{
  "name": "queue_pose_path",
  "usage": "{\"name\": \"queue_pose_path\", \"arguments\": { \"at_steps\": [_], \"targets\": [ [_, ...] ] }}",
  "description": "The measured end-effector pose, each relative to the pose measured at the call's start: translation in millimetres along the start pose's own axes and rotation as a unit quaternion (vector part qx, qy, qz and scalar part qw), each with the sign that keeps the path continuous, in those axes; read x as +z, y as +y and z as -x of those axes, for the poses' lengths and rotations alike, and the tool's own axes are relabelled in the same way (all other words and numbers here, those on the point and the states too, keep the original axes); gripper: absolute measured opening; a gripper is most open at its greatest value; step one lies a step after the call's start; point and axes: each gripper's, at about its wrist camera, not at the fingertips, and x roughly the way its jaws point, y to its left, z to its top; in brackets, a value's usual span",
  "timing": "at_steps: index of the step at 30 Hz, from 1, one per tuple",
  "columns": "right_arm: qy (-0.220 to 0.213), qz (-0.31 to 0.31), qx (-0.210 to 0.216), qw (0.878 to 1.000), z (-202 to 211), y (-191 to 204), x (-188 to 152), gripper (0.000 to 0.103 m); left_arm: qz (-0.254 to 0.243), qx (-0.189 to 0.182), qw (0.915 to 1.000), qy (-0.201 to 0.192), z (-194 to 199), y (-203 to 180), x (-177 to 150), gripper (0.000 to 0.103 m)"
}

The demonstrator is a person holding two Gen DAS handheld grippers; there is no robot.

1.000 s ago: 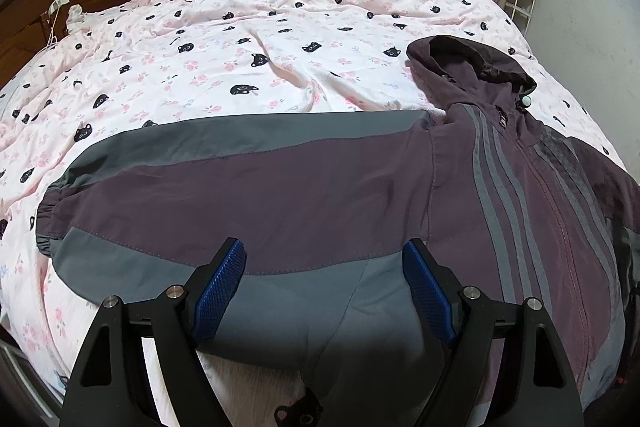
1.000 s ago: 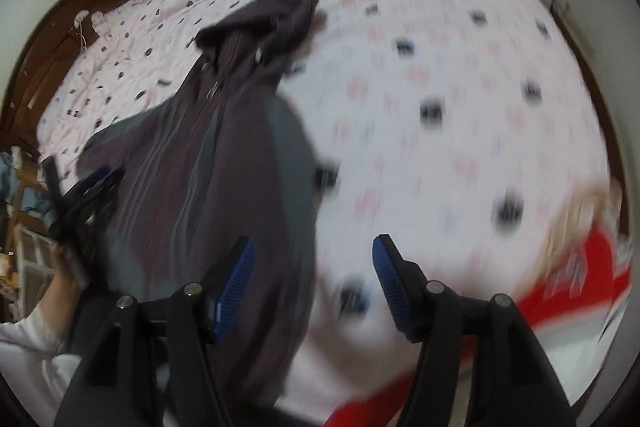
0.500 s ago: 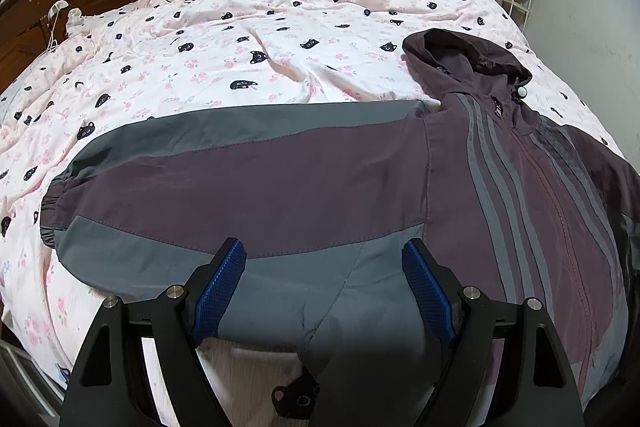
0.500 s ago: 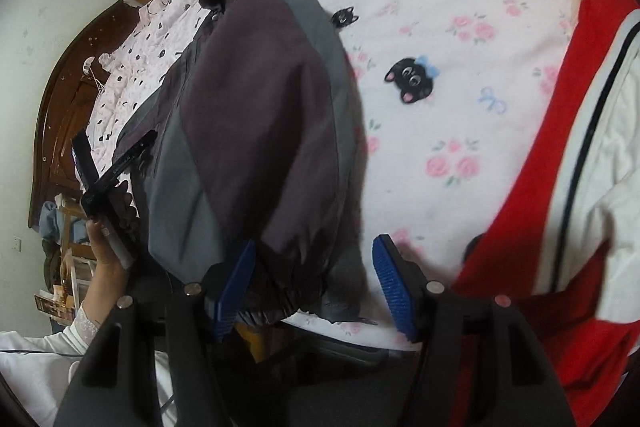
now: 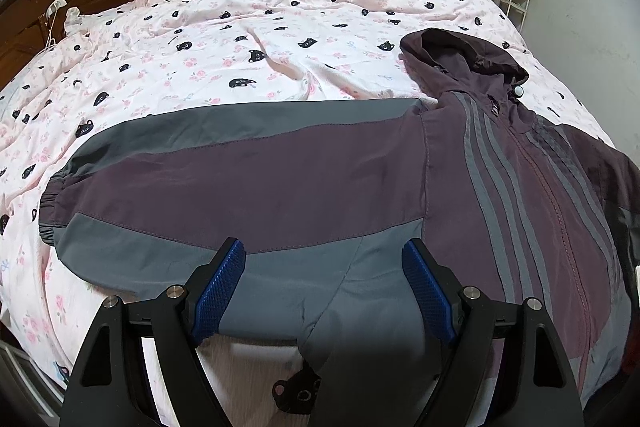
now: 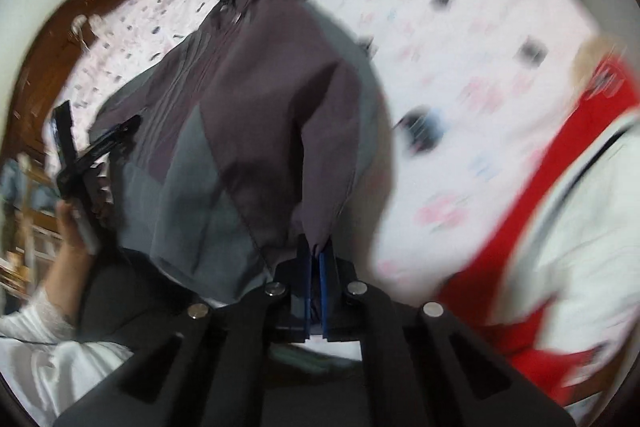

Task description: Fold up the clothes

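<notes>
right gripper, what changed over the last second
The right gripper, open half a second ago, has closed on the purple jacket at its sleeve end and seems to be lifting it. The left gripper stays open over the other, spread sleeve; the red jacket has not moved.
</notes>
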Motion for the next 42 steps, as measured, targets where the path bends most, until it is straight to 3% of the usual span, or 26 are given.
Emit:
{"name": "queue_pose_path", "arguments": {
  "at_steps": [4,8,13,17,24,28,30,32,33,37,40,42],
  "targets": [
    [-0.009,0.038,-0.114,0.993,37,-14,29,0.003,0.0,-0.001,1.0,0.0,0,0,0,0.077],
    [0.006,0.061,-0.222,0.973,52,-38,61,0.003,0.0,-0.003,1.0,0.0,0,1,1,0.077],
    [0.05,0.098,-0.311,0.944,24,-55,89,0.003,-0.002,-0.003,1.0,0.0,-1,1,0,0.077],
    [0.092,0.102,-0.347,0.928,-21,-66,97,0.003,-0.005,-0.002,1.0,0.001,-2,0,0,0.077],
    [0.123,0.1,-0.386,0.909,-62,-80,86,0.009,-0.008,-0.003,1.0,0.002,-2,-1,-1,0.077],
    [0.12,0.096,-0.396,0.905,-55,-76,86,0.017,0.003,-0.012,0.9999,-0.001,8,4,2,0.077],
    [0.106,0.089,-0.396,0.908,-36,-73,89,0.029,0.008,-0.012,0.9998,-0.015,20,8,6,0.077],
    [0.082,0.082,-0.402,0.908,-16,-68,93,0.074,0.004,-0.006,0.9994,-0.035,34,9,13,0.077],
    [0.059,0.081,-0.407,0.908,-3,-64,96,0.078,0.001,-0.003,0.9991,-0.042,39,8,18,0.077],
    [-0.007,0.071,-0.392,0.917,37,-44,114,0.079,-0.018,0.001,0.9981,-0.06,44,-6,49,0.077],
    [-0.064,0.06,-0.325,0.942,48,-16,131,0.079,-0.038,0.0,0.9969,-0.068,36,-27,81,0.077],
    [-0.107,0.061,-0.287,0.95,47,8,141,0.079,-0.047,-0.005,0.9965,-0.068,25,-40,104,0.077]
  ]
}}
